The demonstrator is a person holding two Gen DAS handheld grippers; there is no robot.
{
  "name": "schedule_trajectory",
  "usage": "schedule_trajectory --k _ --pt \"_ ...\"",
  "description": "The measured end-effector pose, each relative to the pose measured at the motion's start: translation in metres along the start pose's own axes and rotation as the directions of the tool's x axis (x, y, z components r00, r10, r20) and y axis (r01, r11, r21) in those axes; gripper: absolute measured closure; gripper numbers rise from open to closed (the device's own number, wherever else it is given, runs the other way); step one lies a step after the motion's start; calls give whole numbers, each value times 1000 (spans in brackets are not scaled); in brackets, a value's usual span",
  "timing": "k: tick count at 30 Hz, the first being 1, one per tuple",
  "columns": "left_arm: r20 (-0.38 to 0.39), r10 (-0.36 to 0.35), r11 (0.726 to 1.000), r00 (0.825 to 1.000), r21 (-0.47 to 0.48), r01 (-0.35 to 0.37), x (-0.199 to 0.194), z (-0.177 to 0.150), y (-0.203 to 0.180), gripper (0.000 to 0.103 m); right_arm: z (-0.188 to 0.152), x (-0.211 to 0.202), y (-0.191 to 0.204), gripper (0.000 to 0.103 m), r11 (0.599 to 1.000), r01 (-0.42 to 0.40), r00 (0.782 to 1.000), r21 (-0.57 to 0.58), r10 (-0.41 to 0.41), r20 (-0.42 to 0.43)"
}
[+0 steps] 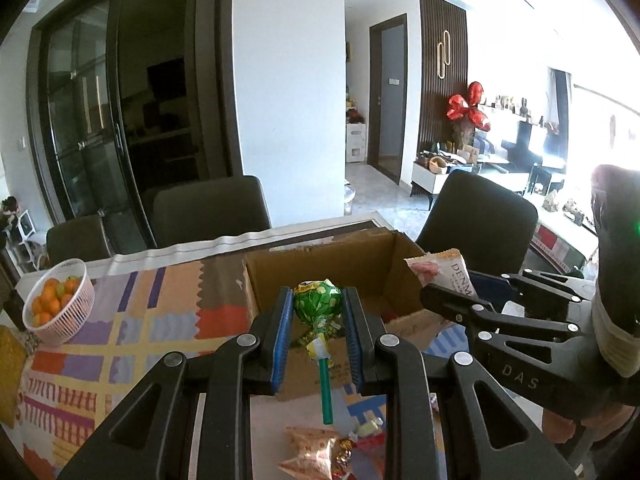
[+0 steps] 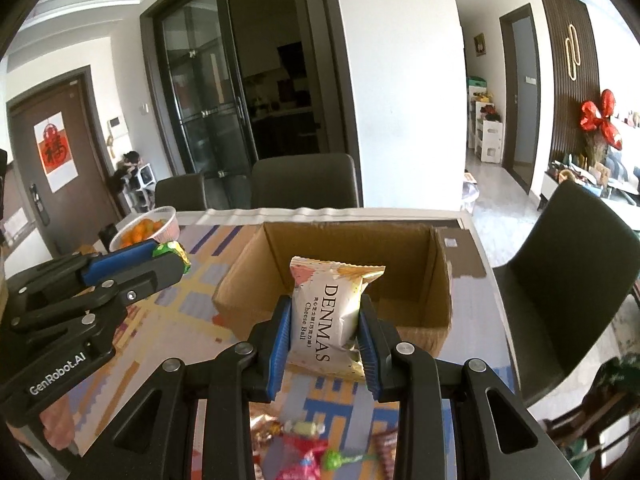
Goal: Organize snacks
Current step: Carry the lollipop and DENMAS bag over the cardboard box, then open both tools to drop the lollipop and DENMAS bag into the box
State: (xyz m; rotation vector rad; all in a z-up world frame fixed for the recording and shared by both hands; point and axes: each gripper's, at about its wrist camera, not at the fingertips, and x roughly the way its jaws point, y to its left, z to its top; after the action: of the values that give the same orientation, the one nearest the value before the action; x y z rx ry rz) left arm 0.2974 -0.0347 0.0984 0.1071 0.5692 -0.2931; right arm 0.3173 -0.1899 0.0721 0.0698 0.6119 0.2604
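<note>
Left gripper (image 1: 318,312) jaws clamped on a light, round-headed lollipop (image 1: 317,300), right gripper (image 2: 325,328) squeezing a soft, crinkly snack packet (image 2: 330,316) mid-body, both above the bench before the cardboard box (image 2: 352,248).

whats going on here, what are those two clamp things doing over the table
A person is sorting snacks into an open cardboard box with two handheld grippers. The left gripper is shut on a green-wrapped lollipop, and the right gripper is shut on a white Denmas cheese ball packet. Both are held up in front of the box, nothing dropped in yet. More wrapped candies lie on the patterned tablecloth below, and a basket of oranges sits off to the side.
</note>
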Motion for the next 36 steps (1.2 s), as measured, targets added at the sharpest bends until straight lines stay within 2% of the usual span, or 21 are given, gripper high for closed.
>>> schedule_trajectory --k 10,16,26,28,30,33,36 --pt "-51 -5 1000 999 -7 5 37 26 10 78 28 35 -12 71 1000 -5 999 -1 5 -42" --pt "-94 -10 1000 995 -6 10 69 35 14 78 38 60 -22 71 1000 21 996 -16 -22 -86" --pt "-177 4 1000 984 -3 -4 115 31 16 78 44 94 -37 70 999 38 988 -17 -40 -152" --pt "-188 13 1000 982 1 -13 119 29 16 73 43 98 -38 70 999 43 986 -19 -46 -158" --pt "-197 22 1000 980 4 -22 121 26 17 62 42 101 -39 67 999 42 986 -20 -45 -163" --pt "-200 42 999 979 1 -43 119 24 20 57 39 102 -40 59 998 63 982 -12 -64 -175" --pt "-192 51 999 980 0 -52 110 22 21 53 36 97 -40 59 997 77 983 -17 -79 -166"
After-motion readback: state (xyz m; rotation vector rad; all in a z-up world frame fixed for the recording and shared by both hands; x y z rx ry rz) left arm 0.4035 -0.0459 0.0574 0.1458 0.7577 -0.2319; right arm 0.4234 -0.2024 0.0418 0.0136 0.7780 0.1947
